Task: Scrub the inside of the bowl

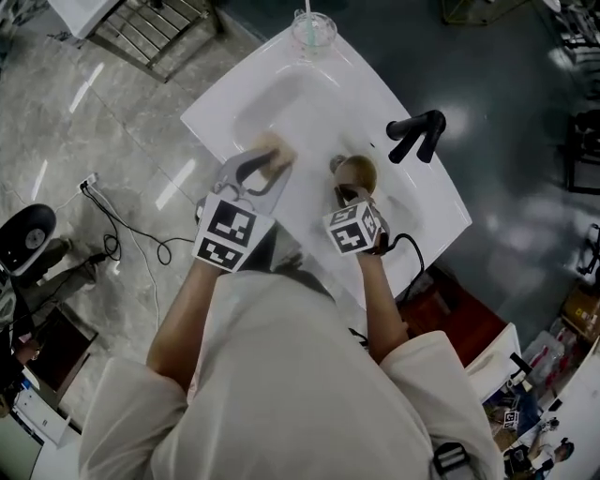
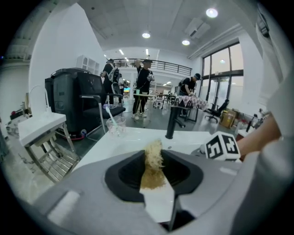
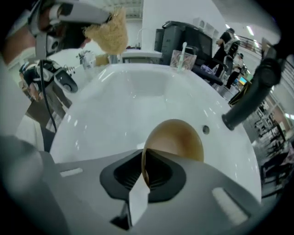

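Observation:
A small brown bowl point(image 1: 357, 171) point(image 3: 179, 137) is tipped on edge over the white sink basin point(image 1: 281, 98) point(image 3: 124, 105). My right gripper point(image 1: 349, 190) point(image 3: 146, 170) is shut on its rim, the thin edge pinched between the pads. My left gripper point(image 1: 265, 165) point(image 2: 154, 176) is shut on a tan fibrous scrubber point(image 1: 276, 150) point(image 2: 153, 158), held above the basin to the left of the bowl and apart from it. The right gripper view shows that scrubber point(image 3: 110, 30) hanging at the upper left, clear of the bowl.
A black faucet point(image 1: 417, 133) point(image 2: 172, 121) point(image 3: 255, 92) stands on the sink's right rim. A clear cup with a toothbrush point(image 1: 313, 28) point(image 2: 115, 125) point(image 3: 181, 58) sits at the far corner. Metal rack point(image 1: 155, 33) and cables point(image 1: 122, 234) lie on the floor to the left.

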{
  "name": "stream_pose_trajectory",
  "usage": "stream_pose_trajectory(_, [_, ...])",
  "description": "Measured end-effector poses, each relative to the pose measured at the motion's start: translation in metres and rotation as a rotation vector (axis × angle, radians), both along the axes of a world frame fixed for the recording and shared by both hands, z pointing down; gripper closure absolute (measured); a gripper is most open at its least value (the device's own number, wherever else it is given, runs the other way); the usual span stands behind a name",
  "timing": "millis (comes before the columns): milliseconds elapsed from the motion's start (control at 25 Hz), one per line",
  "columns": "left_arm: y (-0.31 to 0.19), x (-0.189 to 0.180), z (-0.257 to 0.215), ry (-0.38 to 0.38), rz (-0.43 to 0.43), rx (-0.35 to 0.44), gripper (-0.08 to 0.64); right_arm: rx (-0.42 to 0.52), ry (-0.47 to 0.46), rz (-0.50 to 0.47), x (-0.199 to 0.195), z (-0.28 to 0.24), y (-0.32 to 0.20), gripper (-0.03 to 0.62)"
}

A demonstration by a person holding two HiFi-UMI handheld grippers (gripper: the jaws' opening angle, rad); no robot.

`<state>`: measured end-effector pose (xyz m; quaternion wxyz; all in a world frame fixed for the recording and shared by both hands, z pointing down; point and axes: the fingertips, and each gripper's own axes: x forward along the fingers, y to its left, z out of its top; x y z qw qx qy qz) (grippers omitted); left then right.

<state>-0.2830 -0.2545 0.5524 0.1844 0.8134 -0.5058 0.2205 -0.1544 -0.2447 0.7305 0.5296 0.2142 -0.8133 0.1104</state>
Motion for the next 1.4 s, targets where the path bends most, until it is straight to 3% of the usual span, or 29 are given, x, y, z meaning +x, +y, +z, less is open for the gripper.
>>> stream_pose_trajectory(280, [0.029,0.057,-0.035,0.025,0.087,0.059,0.451,-0.015,-0.302,0.207,0.038,-0.087,0.015,0.577])
stream_pose_trajectory(600, [0.066,0.123,-0.079,0.061,0.134,0.145,0.451,0.003,-0.529,0.325,0.097,-0.169,0.042,0.577])
stream_pose_trajectory(1040, [0.117,0.173,-0.164,0.165,0.172,0.323,0.451,0.064,-0.792,0.365,0.149,-0.271,0.091,0.578])
stream_pose_trajectory(1280, [0.150,0.210,-0.209,0.260,0.304,0.404,0.451,0.047,-0.985,0.349,0.174,-0.319,0.122,0.578])
stream_pose_trajectory(1400, [0.163,0.231,-0.226,0.293,0.393,0.429,0.451,0.067,-1.011,0.342,0.180,-0.331,0.135,0.578])
